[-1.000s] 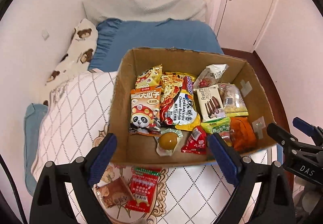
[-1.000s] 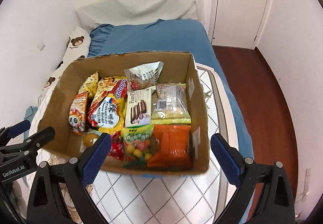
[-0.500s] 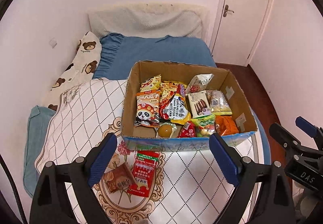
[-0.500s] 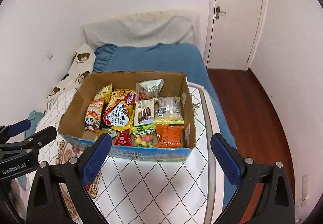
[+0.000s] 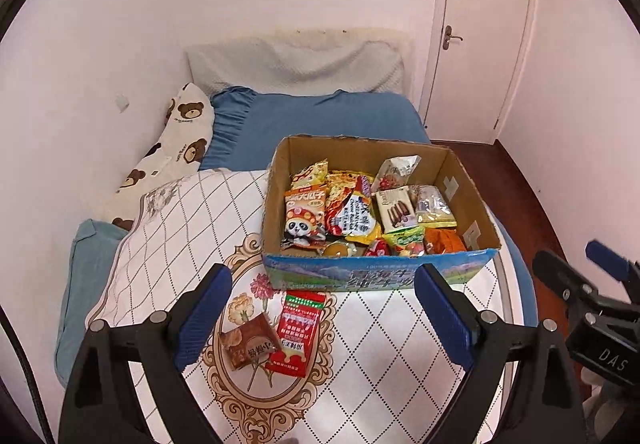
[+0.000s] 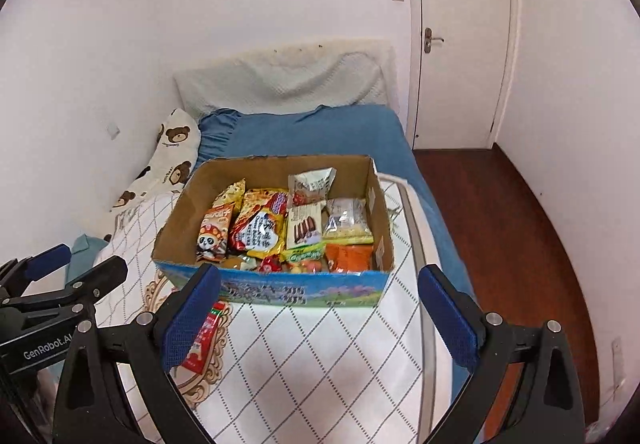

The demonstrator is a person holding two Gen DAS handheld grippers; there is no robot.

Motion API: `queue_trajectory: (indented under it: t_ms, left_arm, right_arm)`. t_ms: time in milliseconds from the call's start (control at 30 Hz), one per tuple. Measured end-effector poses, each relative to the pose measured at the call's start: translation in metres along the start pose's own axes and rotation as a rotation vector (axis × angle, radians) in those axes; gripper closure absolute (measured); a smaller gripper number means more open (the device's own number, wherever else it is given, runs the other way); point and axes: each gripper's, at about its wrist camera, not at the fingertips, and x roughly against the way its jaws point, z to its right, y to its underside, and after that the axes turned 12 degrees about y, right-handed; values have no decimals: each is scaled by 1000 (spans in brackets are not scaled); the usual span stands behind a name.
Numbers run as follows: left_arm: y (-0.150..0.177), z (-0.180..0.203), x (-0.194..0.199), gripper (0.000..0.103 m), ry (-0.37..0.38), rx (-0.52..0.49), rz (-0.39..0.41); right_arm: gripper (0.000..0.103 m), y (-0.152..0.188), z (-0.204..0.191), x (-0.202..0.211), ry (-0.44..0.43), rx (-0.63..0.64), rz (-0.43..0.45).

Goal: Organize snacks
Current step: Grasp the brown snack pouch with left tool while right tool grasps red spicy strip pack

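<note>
An open cardboard box (image 5: 360, 278) (image 6: 280, 290) with a blue printed front stands on a quilted white mat on the bed. It holds several snack packets, among them a panda packet (image 5: 304, 218) and an orange packet (image 6: 348, 258). Two packets lie on the mat in front of the box: a red packet (image 5: 298, 328) (image 6: 202, 340) and a brown packet (image 5: 250, 340). My left gripper (image 5: 326, 318) is open and empty, held back from the box above these packets. My right gripper (image 6: 320, 318) is open and empty, in front of the box.
The quilted mat (image 5: 400, 364) covers the near bed. A blue sheet (image 5: 312, 124), a bear-print pillow (image 5: 176, 148) and a grey headboard cushion (image 5: 296, 62) lie beyond the box. A white door (image 5: 480, 28) and wooden floor (image 6: 500, 224) are at the right.
Both grippers have pulled back and up from the box, which now looks smaller and farther. The two packets in front of the box are in fuller view. Both stay open.
</note>
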Motion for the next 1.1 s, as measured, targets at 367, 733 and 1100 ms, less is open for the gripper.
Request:
queue_trajectory:
  t_ms: [367, 733, 1100]
  left_arm:
    - [159, -32, -120, 10, -69, 9, -444]
    - [227, -45, -191, 0, -15, 89, -579]
    - [221, -56, -193, 1, 8, 218, -551]
  right_arm:
    - [2, 153, 0, -125, 41, 38, -450]
    - [0, 224, -5, -188, 59, 106, -599]
    - [0, 232, -8, -195, 46, 128, -655]
